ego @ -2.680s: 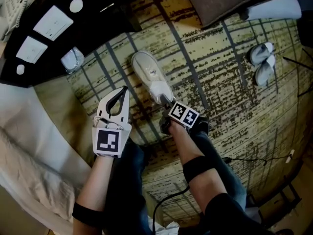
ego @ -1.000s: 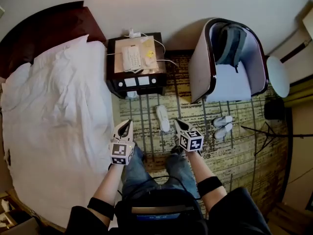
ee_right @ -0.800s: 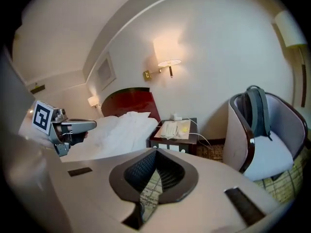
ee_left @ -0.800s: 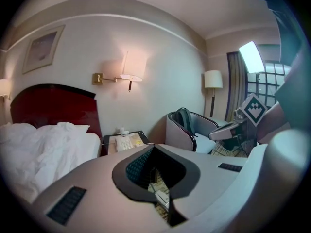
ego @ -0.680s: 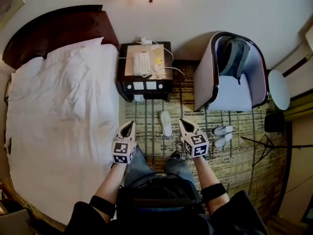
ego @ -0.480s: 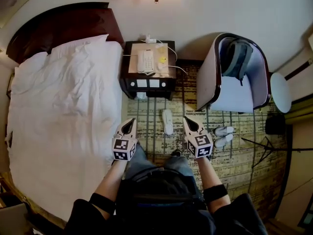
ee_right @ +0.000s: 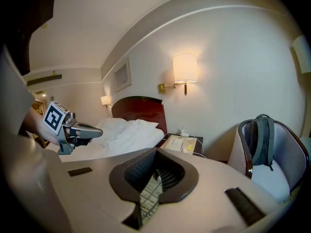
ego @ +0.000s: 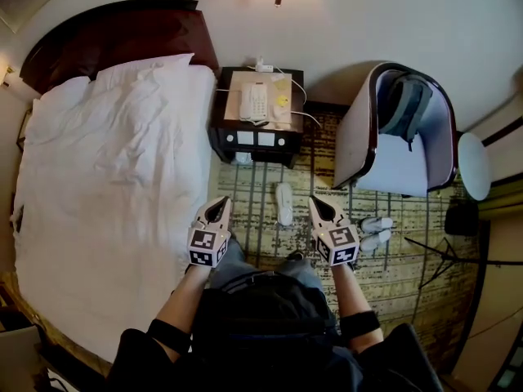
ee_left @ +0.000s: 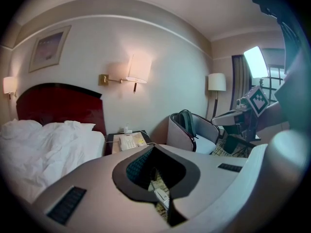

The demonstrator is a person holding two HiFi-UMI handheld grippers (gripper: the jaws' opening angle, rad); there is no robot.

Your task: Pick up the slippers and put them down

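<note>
Now: one slipper flat on the carpet, long axis pointing at the nightstand, between the grippers and nearer the right gripper. Spare pair further right. Left gripper and right gripper: jaws pressed together, empty.

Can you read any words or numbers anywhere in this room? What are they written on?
No words or numbers can be read here.
Telephone: its keys are too small to read.
Nightstand front panels: too small to read.
Marker cubes: only black-and-white square patterns, no letters.
</note>
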